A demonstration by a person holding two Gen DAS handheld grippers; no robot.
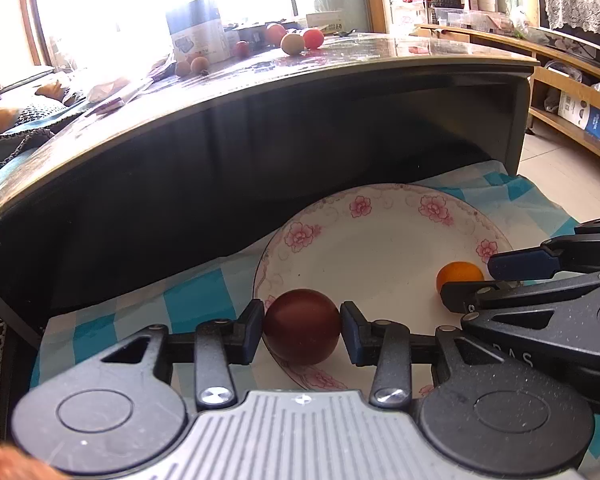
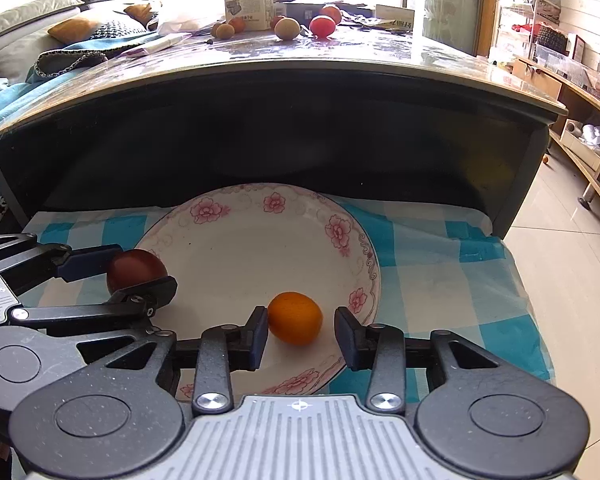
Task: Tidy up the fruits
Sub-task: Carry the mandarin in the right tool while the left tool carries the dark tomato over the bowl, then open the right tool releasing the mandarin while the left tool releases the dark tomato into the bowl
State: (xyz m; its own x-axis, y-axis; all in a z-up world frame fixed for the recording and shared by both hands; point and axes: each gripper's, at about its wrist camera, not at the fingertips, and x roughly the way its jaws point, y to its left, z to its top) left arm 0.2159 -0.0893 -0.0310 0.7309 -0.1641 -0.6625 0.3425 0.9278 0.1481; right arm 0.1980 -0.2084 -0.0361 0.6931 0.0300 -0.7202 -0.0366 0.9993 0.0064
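Left gripper (image 1: 302, 330) is clamped on a dark red fruit (image 1: 302, 326), both pads touching its sides, held over the plate (image 1: 380, 208) rim at the plate's 7 o'clock. Right gripper (image 2: 301, 334) is parted around a small orange (image 2: 295, 318): the left pad is touching or just beside it, the right pad is apart, so nothing is gripped there. The orange is resting inside the plate near its 5 o'clock edge, dead ahead of the right gripper at 12 o'clock. The plate is set on a blue checked cloth (image 2: 440, 280) on the lower shelf. More fruits (image 2: 322, 26) are seen on the upper surface (image 2: 380, 52), far off at 12 o'clock. Next move is judged to turn on the red fruit: the plate well lies forward and right of it, about 1 o'clock, so a short push inward before release seems needed.
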